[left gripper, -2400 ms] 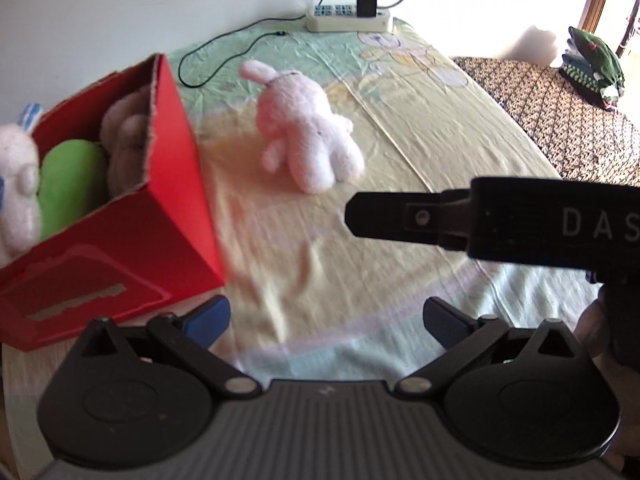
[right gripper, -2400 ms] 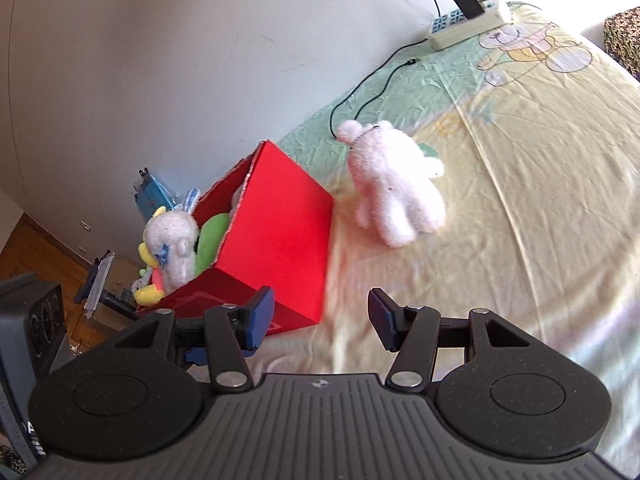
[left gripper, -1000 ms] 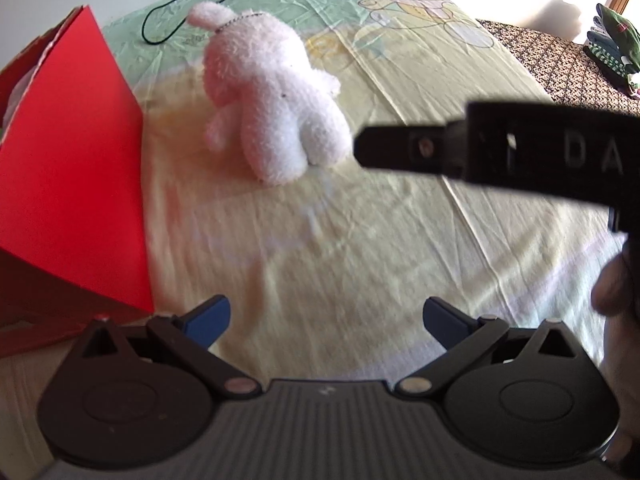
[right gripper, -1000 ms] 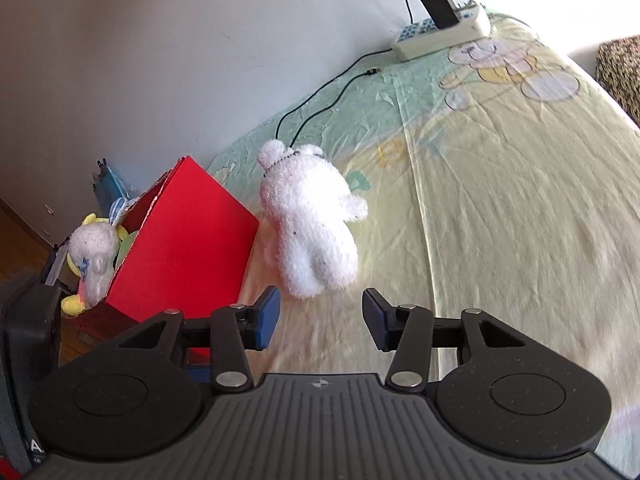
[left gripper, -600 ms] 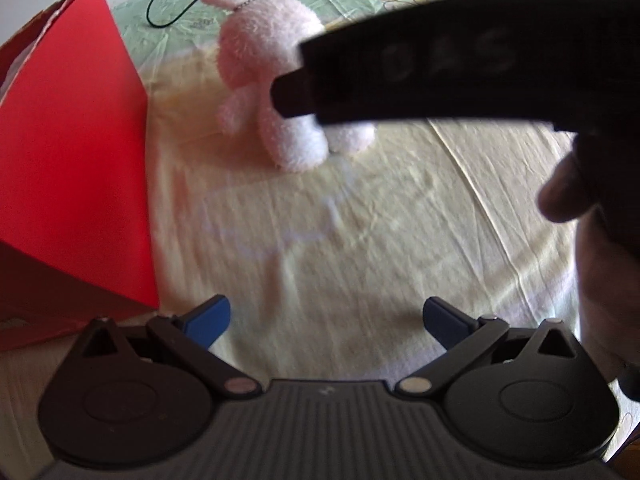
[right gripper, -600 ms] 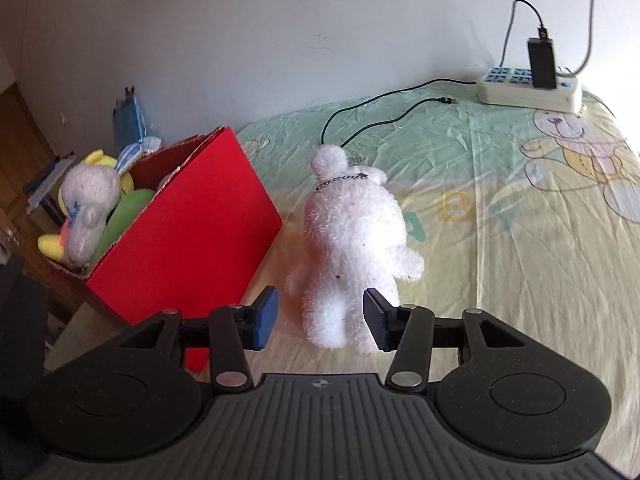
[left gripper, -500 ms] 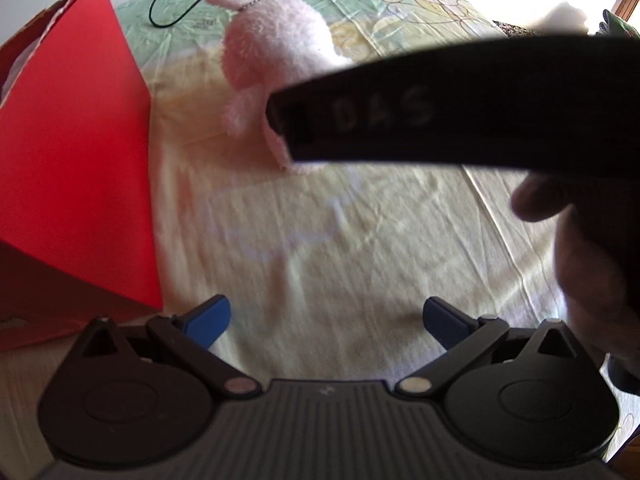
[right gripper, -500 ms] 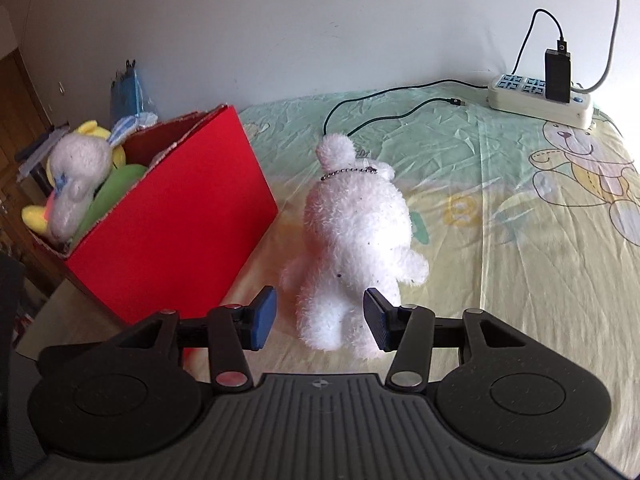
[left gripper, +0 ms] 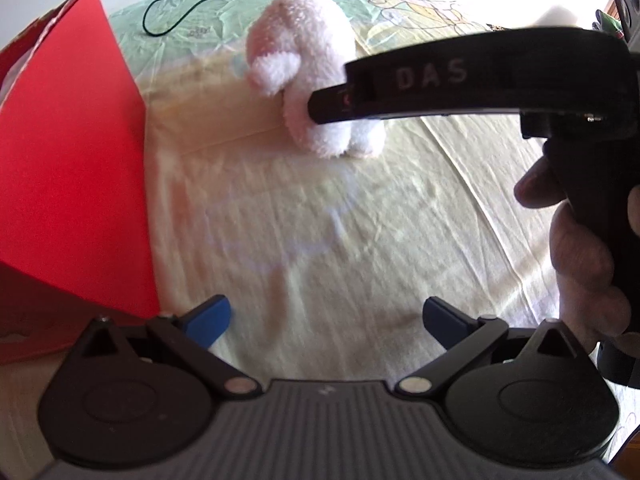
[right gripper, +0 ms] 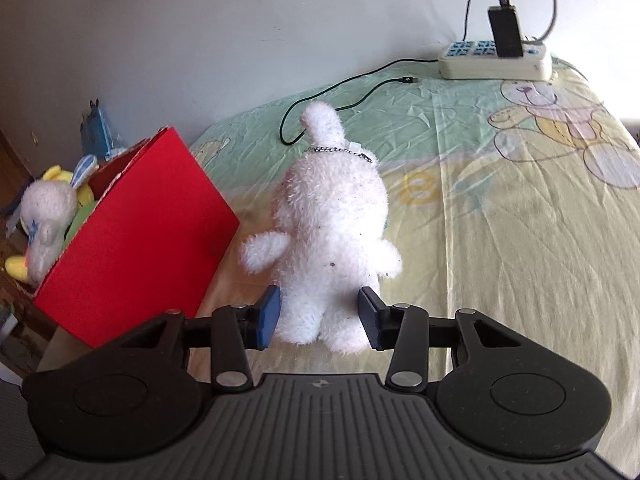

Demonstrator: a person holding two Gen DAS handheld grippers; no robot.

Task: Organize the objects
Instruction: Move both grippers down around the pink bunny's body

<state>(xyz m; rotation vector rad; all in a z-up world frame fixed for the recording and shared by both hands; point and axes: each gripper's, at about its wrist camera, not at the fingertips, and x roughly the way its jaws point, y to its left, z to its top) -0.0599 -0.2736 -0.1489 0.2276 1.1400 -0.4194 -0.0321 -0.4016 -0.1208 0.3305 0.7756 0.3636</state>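
A fluffy white plush toy point(right gripper: 332, 216) with a bead chain at its neck lies on the bed, just right of an open red box point(right gripper: 132, 240). My right gripper point(right gripper: 320, 316) straddles the toy's lower end and its jaws are closing. The blue pads point(right gripper: 268, 316) reach the fur on both sides, but I see no squeeze. In the left wrist view the toy point(left gripper: 300, 36) is partly hidden by a black finger point(left gripper: 440, 80) of the right gripper. My left gripper point(left gripper: 326, 316) hangs open over bare sheet with nothing between its fingers, beside the box point(left gripper: 68, 152).
The box holds a white bunny toy point(right gripper: 44, 212) and something green point(right gripper: 80, 216). A power strip point(right gripper: 494, 62) with a plugged-in charger and a black cable point(right gripper: 340, 92) lie at the bed's far edge by the wall. A hand point(left gripper: 580, 256) grips the right tool.
My right gripper has moved forward until the white toy's lower end sits between its fingers, and the gap has narrowed. The left gripper has stayed where it was.
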